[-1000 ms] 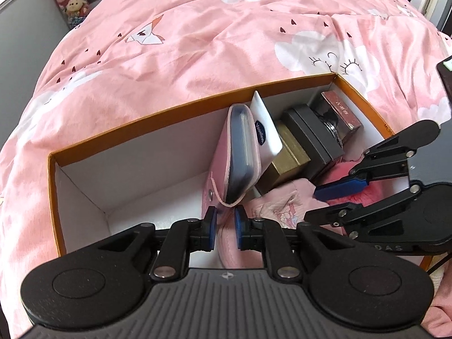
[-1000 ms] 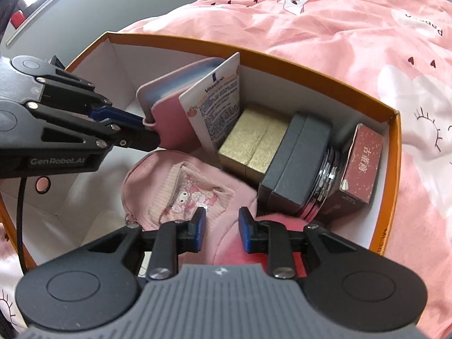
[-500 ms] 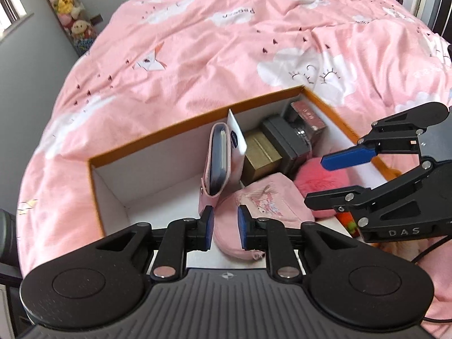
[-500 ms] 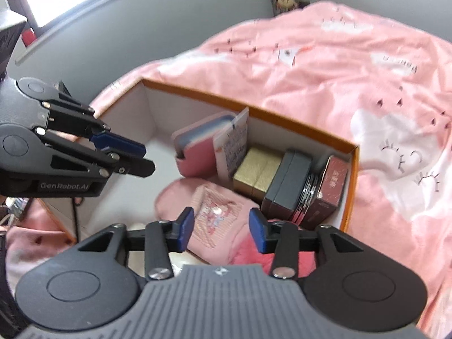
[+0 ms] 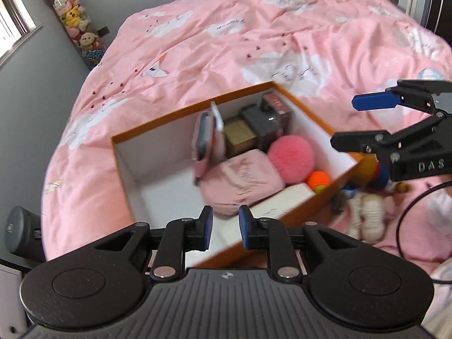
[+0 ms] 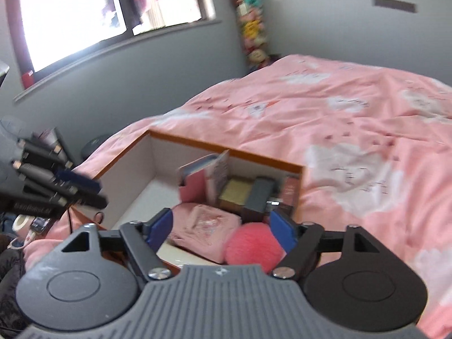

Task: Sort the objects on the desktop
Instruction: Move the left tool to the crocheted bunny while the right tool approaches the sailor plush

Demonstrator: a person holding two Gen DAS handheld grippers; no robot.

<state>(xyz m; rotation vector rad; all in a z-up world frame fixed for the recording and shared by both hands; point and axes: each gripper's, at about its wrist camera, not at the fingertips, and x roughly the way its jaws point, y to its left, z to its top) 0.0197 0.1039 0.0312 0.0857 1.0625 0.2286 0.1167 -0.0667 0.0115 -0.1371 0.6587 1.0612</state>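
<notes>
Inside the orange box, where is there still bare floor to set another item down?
The box has bare white floor at its left end, bordered by the left wall, the upright pink case and the pink pouch. The right end is crowded with small boxes and a pompom.

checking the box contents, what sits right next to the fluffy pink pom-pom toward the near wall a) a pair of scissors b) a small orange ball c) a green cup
b: the small orange ball lies against the fluffy pink pom-pom inside the orange box.
</notes>
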